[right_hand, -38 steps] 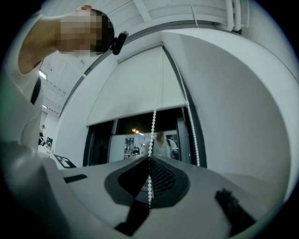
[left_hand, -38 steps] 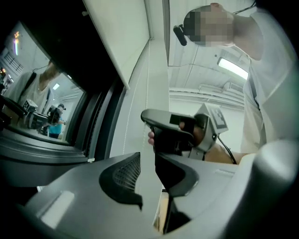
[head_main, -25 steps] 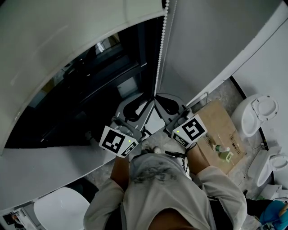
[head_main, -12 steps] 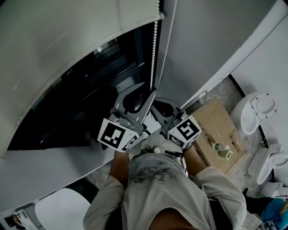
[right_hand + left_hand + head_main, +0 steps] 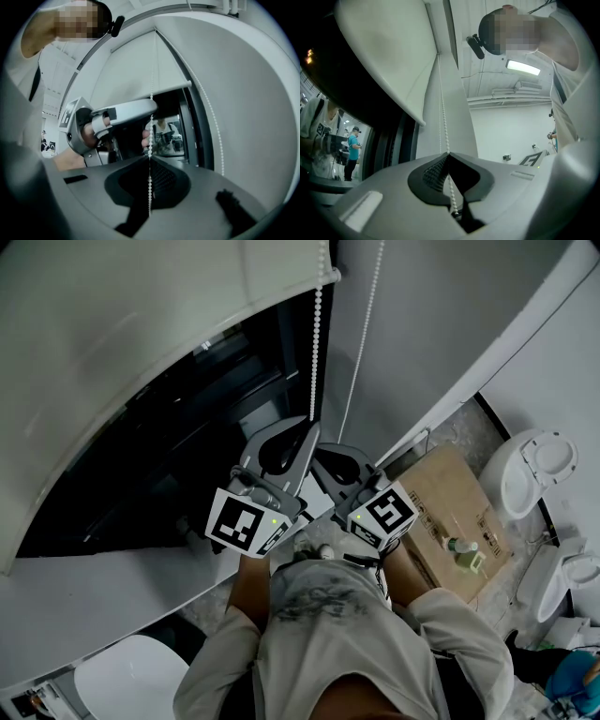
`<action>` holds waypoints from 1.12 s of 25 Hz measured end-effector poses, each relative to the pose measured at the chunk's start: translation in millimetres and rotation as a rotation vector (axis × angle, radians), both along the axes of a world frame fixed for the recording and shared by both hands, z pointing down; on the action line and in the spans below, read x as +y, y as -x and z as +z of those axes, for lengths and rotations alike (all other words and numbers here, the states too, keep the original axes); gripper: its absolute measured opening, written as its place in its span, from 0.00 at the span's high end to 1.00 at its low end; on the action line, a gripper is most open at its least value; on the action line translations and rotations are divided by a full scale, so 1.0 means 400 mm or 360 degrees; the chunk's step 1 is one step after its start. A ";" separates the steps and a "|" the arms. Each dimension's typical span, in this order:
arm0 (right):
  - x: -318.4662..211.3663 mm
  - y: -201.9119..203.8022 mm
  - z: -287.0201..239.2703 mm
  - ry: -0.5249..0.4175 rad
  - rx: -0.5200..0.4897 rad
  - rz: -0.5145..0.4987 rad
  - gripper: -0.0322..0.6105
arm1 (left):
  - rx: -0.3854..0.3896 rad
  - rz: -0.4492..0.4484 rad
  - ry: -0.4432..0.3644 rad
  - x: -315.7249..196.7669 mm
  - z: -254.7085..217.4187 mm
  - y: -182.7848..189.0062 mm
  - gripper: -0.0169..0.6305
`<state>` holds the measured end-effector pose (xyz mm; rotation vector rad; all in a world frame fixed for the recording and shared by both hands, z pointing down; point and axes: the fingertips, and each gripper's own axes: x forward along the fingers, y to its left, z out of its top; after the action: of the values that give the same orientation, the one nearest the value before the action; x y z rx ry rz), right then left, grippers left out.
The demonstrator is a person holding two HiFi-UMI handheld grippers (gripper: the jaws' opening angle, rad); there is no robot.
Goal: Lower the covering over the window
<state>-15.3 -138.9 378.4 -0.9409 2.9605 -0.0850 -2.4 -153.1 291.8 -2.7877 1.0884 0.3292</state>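
A white roller blind [image 5: 141, 334] covers the upper part of the dark window [image 5: 187, 456]. Its white bead chain [image 5: 315, 343] hangs at the blind's right edge, and a second strand [image 5: 361, 352] runs beside it. My left gripper [image 5: 307, 424] is shut on the first strand, which passes between the closed jaws [image 5: 448, 153]. Just below it my right gripper [image 5: 317, 454] is shut on the same strand [image 5: 150, 157]. In the right gripper view the left gripper [image 5: 152, 100] sits directly above, with the blind [image 5: 136, 70] behind it.
A cardboard box [image 5: 459, 512] with a green bottle [image 5: 461, 554] on it stands on the floor at the right. White sanitary fixtures [image 5: 530, 474] lie beyond it. A white stool [image 5: 122, 676] is at the lower left. People [image 5: 354, 145] show through the window glass.
My left gripper has moved up along the bead chain and its jaws have closed on it. The right gripper has stayed shut on the chain and sits a little lower.
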 end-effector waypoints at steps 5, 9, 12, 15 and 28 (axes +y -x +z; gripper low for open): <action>0.009 0.002 0.012 -0.0005 0.0033 0.0003 0.92 | 0.0011 -0.0011 -0.0001 0.000 0.001 0.012 0.96; 0.017 -0.012 -0.004 -0.0016 -0.0005 0.0009 0.92 | 0.0005 -0.0014 0.0010 0.005 0.013 0.017 0.96; 0.022 -0.029 -0.030 -0.0047 -0.0031 0.0028 0.92 | 0.0016 -0.0003 0.0051 0.009 0.040 0.020 0.96; 0.026 -0.045 -0.062 -0.0087 -0.0060 0.0047 0.92 | 0.0022 -0.0002 0.0054 0.015 0.045 0.024 0.96; 0.032 -0.059 -0.170 -0.0243 -0.0142 0.0080 0.88 | -0.0085 0.0015 0.0252 0.013 0.213 0.008 0.96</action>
<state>8.3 -126.0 310.4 -0.9641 2.8131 0.0966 -5.7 -147.8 377.0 -2.9212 1.1363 0.1755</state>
